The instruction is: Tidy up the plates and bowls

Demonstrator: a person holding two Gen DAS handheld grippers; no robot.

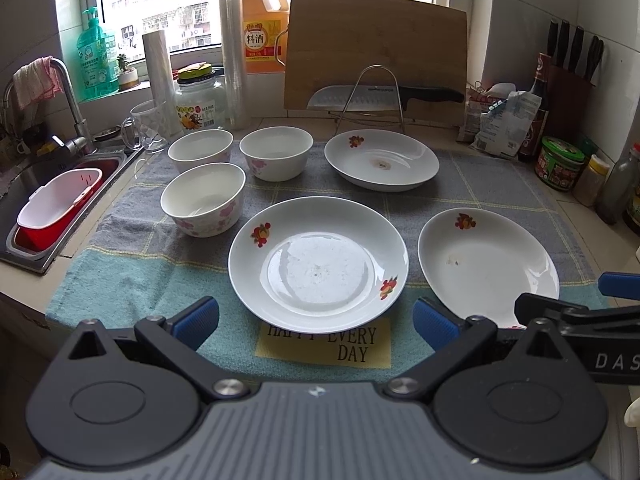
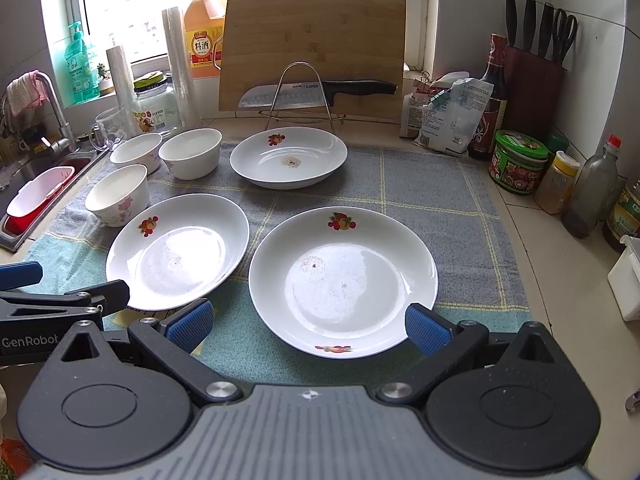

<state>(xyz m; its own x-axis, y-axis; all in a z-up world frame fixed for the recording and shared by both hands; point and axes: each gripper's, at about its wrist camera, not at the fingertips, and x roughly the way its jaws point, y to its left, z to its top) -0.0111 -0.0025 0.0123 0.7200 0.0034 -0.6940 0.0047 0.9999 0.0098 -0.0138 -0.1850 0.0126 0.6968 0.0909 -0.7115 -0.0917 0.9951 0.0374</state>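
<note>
Three white plates with fruit prints lie apart on a towel: a near middle plate [image 1: 318,264] [image 2: 176,252], a near right plate [image 1: 486,264] [image 2: 342,280] and a far plate [image 1: 380,160] [image 2: 288,156]. Three white flowered bowls stand at the left: front bowl [image 1: 203,198] [image 2: 117,194], back-left bowl [image 1: 200,150] [image 2: 136,151], back-right bowl [image 1: 276,152] [image 2: 190,152]. My left gripper [image 1: 316,322] is open and empty, just short of the middle plate's near rim. My right gripper [image 2: 310,326] is open and empty, its jaws either side of the right plate's near rim.
A grey-and-teal towel [image 1: 132,280] covers the counter. A sink [image 1: 52,196] with a red-and-white basin is at the left. A cutting board [image 1: 376,52], knife on a wire rack [image 1: 376,96], bottles and jars [image 2: 516,160] line the back and right.
</note>
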